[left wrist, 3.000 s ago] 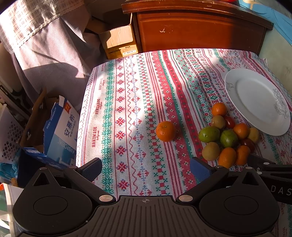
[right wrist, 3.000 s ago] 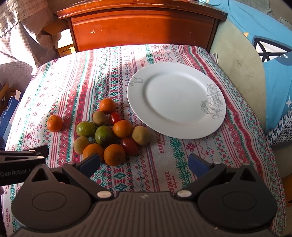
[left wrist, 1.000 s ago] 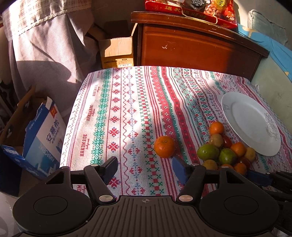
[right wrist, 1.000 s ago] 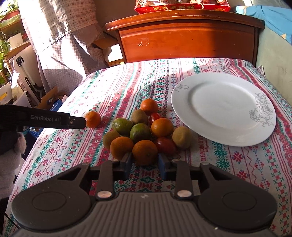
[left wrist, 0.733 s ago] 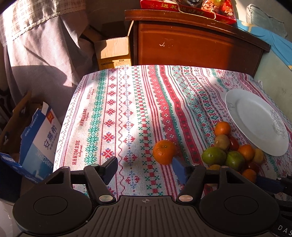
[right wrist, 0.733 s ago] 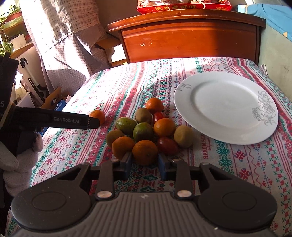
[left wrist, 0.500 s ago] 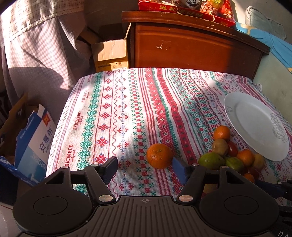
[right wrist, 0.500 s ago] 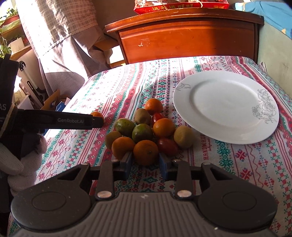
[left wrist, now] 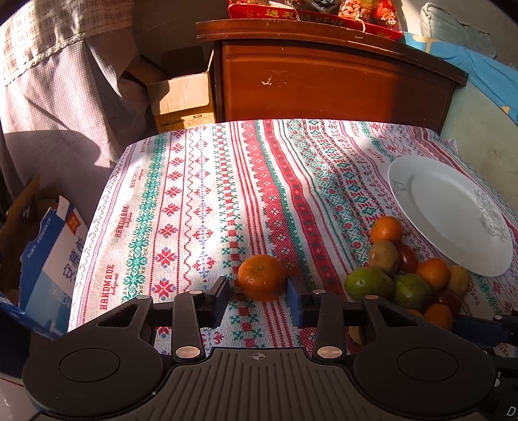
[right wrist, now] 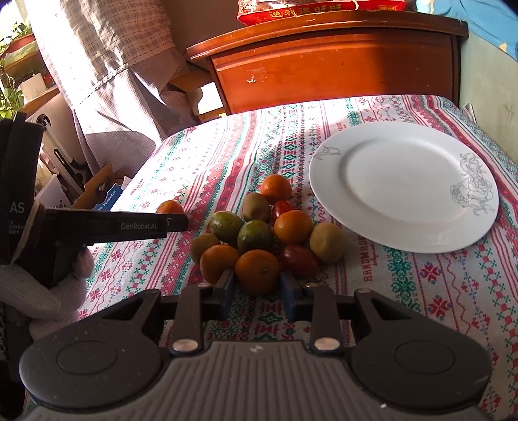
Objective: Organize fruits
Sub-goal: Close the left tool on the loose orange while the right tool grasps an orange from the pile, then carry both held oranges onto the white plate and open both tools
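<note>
A lone orange (left wrist: pixel 262 277) sits on the patterned tablecloth, apart from a pile of fruit (left wrist: pixel 408 275). My left gripper (left wrist: pixel 259 296) has its fingers close on either side of this orange, the right pad touching it. My right gripper (right wrist: pixel 257 285) is shut on the nearest orange (right wrist: pixel 257 270) of the pile (right wrist: pixel 262 226), which holds oranges, green citrus, kiwis and small red fruits. An empty white plate (right wrist: pixel 401 191) with a rose drawing lies right of the pile; it also shows in the left wrist view (left wrist: pixel 450 217).
A wooden cabinet (left wrist: pixel 330 77) stands behind the table with a red gift box (left wrist: pixel 310 9) on top. A cardboard box (left wrist: pixel 181 100) and a blue carton (left wrist: pixel 48 268) sit off the left table edge. The left gripper's body (right wrist: pixel 106 225) reaches across left of the pile.
My left gripper moved in around the lone orange and narrowed its fingers onto it. My right gripper stayed closed on the front orange of the pile.
</note>
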The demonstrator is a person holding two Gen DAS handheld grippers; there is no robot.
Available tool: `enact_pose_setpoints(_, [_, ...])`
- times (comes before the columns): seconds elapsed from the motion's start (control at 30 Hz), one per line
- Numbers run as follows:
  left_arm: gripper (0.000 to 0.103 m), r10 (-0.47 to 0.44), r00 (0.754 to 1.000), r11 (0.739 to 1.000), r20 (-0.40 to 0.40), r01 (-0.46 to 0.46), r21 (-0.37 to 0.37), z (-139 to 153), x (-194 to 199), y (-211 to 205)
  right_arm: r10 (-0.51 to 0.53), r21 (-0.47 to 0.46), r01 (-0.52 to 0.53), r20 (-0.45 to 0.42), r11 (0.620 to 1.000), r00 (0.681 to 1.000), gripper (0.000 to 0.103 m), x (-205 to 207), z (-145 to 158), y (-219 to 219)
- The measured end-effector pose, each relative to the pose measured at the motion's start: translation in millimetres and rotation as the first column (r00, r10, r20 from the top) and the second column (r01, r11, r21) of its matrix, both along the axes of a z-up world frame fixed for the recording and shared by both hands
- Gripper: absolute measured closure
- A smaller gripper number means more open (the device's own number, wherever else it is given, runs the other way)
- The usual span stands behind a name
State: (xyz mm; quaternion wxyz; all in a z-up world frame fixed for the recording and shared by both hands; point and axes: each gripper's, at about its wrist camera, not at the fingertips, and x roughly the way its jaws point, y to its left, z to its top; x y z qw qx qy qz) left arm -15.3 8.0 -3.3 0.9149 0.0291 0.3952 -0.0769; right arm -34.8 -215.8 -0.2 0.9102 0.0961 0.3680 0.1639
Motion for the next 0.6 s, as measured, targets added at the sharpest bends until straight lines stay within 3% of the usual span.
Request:
enact_pose_setpoints(0.37, [0.075,0.042,0.999,0.998,0.016,-0.041,-0.052,17,-9,7,0.003,0.053,-0.005,0.039,0.999,0.999,0.073,-5,16,-5])
enact_pose_setpoints(0.6, [0.075,0.021,0.997,0.995,0.079,-0.013,-0.103,46,-15,-4,-0.091,0.069,0.084,0.106,0.994,0.990,0.073,0,35,-25])
